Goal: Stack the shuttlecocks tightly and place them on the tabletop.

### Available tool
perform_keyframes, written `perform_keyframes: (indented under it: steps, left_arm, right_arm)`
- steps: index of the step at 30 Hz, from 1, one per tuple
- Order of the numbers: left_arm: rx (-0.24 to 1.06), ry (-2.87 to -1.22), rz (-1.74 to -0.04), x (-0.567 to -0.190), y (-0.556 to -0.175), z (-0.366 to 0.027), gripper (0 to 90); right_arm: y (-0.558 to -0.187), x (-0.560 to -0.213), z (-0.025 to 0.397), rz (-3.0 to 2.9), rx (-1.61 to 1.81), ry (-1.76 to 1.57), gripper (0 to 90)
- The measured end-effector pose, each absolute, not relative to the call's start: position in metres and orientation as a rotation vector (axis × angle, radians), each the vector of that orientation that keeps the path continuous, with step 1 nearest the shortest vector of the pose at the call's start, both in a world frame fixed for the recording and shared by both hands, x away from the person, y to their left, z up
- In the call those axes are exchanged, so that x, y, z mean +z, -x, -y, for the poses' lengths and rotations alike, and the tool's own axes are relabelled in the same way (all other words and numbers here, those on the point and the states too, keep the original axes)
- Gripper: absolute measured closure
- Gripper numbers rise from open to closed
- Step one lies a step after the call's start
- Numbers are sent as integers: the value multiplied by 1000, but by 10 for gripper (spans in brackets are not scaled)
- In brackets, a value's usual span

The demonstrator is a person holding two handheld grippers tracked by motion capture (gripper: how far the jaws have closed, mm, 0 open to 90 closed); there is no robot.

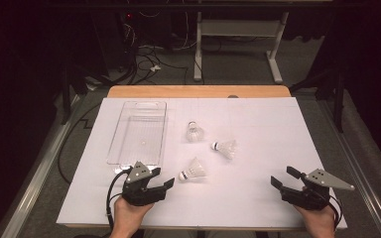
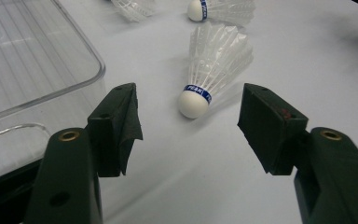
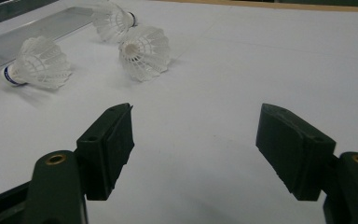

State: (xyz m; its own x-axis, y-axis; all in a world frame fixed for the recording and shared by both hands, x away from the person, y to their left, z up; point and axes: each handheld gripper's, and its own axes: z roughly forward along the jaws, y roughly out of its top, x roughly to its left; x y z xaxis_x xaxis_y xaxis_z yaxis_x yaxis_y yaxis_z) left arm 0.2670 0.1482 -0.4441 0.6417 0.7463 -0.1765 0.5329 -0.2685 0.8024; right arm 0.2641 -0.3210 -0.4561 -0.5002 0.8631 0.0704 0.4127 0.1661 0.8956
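I saw the nearest shuttlecock [image 2: 209, 70] showing a smooth, matt white cork-like head with a glossy blue band, its skirt feathery and ribbed. At ten o'clock of it sat the tray [image 2: 37, 60], clear glossy plastic with fine ridges on its floor. The sheet [image 1: 258, 163] under everything looked like matt white paper, smooth, and a strip of pale wood tabletop [image 1: 198, 91] showed at twelve o'clock. The left gripper [image 2: 189, 123] had matt black plastic bodies, brass-coloured rivets, and rough dark pads [image 2: 123, 126] frayed at the edge.

Three shuttlecocks [image 1: 194, 170], one clear tray [image 1: 140, 107]
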Motion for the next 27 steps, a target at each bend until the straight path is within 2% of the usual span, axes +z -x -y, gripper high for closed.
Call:
perform_keyframes:
  steps: [27]
  left_arm:
    - [313, -1978, -1046, -423, -304, -119, 421]
  right_arm:
    - [-266, -457, 322, -1995, 1294, -1205, 270]
